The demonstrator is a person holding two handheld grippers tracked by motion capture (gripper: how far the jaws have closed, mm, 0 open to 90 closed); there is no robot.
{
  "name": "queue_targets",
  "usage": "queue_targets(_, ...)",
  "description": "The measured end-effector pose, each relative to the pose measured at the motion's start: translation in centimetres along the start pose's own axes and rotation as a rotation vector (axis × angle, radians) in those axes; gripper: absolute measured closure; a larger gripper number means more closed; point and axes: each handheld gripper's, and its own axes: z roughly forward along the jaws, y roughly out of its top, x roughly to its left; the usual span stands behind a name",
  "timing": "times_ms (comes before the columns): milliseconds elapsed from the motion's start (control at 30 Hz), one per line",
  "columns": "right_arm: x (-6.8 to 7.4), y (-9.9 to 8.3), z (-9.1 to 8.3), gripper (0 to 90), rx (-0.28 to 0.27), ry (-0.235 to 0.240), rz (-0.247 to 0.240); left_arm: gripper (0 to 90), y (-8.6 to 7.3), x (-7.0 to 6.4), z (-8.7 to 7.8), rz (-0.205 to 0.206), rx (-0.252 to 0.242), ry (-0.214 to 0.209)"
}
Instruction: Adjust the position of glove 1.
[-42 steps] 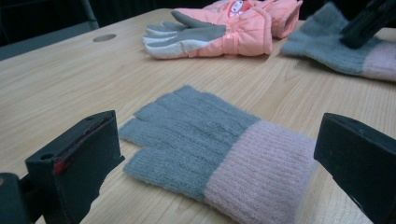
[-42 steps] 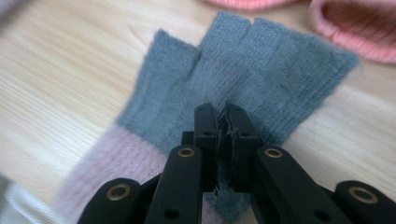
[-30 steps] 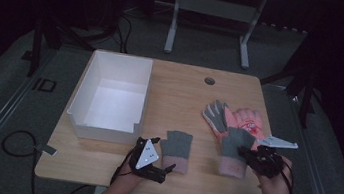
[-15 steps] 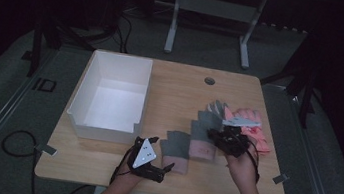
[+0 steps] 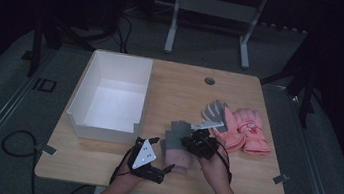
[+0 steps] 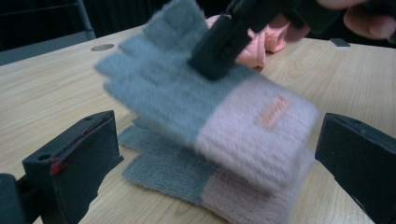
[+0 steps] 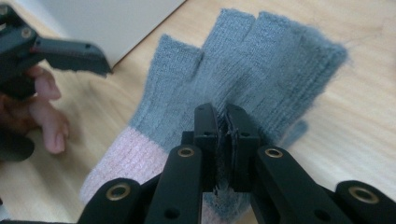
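A grey fingerless glove with a pink cuff hangs tilted just above the table, and my right gripper is shut on its grey part. The right gripper is near the table's front middle. A matching glove lies flat on the wood directly under the held one. My left gripper stands open, its jaws wide apart on either side of the two cuffs and touching neither. The left gripper sits just left of the pair.
A white open box stands at the left, close to the left gripper. Another grey glove and a pair of pink gloves lie to the right. A round hole marks the far table edge.
My right gripper has carried the grey glove leftward from beside the pink gloves to over the matching glove in front of the left gripper. The left gripper has stayed put.
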Motion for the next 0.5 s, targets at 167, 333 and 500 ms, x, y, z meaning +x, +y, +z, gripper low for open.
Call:
queue_targets(167,0.3,-0.5,1.0,84.5,0.023,0.013,0.011,0.0,0.0,-0.1,0.1,0.007,0.007,-0.003)
queue_targets(333,0.1,-0.9,1.9,83.8,0.052,0.024,0.014,0.0,0.1,0.0,0.1,0.011,0.011,-0.02)
queue_targets(500,-0.2,-1.2,2.8,82.9,0.071,0.033,0.017,0.0,0.1,-0.2,0.1,0.037,0.012,-0.03)
